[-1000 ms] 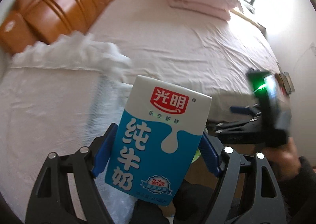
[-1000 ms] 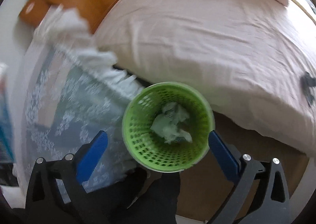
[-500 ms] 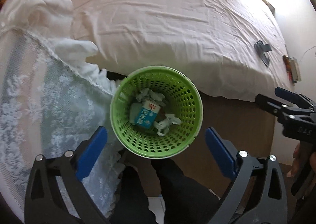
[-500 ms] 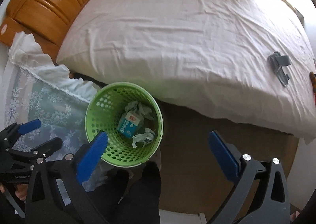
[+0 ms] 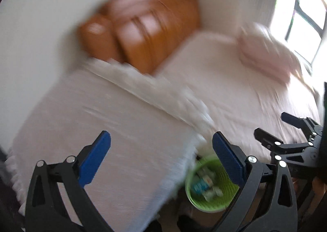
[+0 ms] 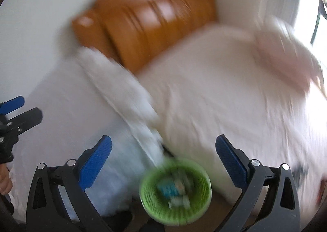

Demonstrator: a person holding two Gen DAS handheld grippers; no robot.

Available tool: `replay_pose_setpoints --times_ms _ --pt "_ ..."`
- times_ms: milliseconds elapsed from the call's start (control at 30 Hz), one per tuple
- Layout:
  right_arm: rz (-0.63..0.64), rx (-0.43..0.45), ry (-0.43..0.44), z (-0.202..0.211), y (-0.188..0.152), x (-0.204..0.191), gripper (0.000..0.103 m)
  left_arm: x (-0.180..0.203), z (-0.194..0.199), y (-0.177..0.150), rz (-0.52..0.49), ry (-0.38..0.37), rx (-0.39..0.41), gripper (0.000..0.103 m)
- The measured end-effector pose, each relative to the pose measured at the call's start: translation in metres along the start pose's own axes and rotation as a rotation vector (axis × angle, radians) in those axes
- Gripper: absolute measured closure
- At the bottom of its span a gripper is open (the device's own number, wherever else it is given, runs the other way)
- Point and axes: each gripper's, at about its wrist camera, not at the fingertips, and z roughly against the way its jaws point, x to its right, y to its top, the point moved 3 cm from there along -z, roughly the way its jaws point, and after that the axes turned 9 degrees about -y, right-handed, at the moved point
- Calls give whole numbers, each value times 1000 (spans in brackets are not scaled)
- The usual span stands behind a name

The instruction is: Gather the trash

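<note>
Resting low between bed (image 5: 235, 89) and cloth-covered stand (image 5: 114, 129), the green basket (image 6: 175, 211) holds a blue carton (image 6: 168, 189), seemingly; left gripper (image 5: 161, 156) and right gripper (image 6: 163, 156) both hang released, empty.

**No lettering legible**

From where I stand, nothing can be read. Both views are smeared with blur. The blue-and-white carton (image 5: 201, 186) lying in the green basket (image 5: 206, 207) shows patches of colour only; any print on it is too small and too smudged to make out.
</note>
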Motion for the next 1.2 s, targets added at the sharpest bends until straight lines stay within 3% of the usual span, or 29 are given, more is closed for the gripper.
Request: replay_pose_setpoints --times_ms 233,333,467,700,1200 --pt "71 346 152 103 114 -85 2 -81 124 52 81 213 252 8" --pt "64 411 198 130 138 -100 2 -100 160 67 109 284 330 8" --pt "81 475 197 154 156 -118 2 -120 182 75 157 331 372 8" --pt "110 483 189 153 157 -136 2 -144 184 75 188 296 365 8" --pt "121 444 165 145 151 -149 2 -156 172 68 208 249 343 8"
